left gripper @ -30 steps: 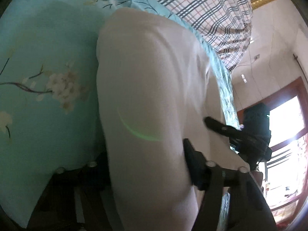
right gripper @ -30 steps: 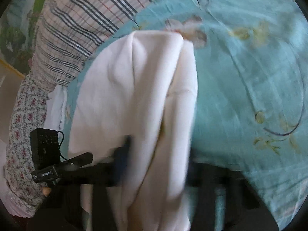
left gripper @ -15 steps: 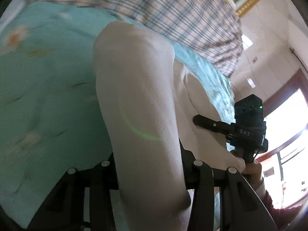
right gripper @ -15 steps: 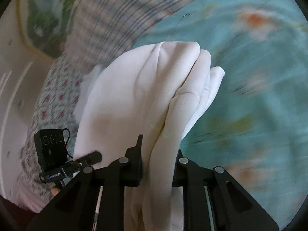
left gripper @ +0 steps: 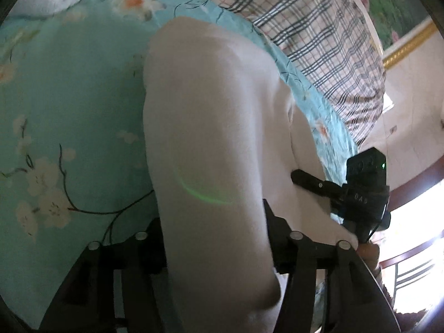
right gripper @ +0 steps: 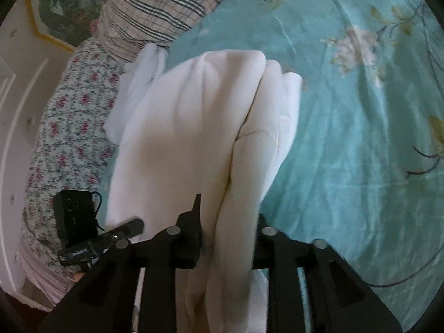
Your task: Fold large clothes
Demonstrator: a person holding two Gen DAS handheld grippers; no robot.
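Left tool (left gripper: 213, 238): is pinching one folded edge of the white garment (left gripper: 211, 116), fingers pressed on the cloth.
Garment: is hanging in thick folds between both tools, above the teal floral bedsheet (right gripper: 347, 149).
Right tool (right gripper: 226, 238): is gripping the other bunched edge.
Far edge: a plaid blanket (left gripper: 319, 33) is lying there.
Open room: bare sheet is lying beside the garment.

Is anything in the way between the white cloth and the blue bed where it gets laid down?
Nothing visible. Both grippers, left and right, are clamped on the white cloth, which hangs over the bedsheet. The plaid pillow sits off at the edge, not underneath.
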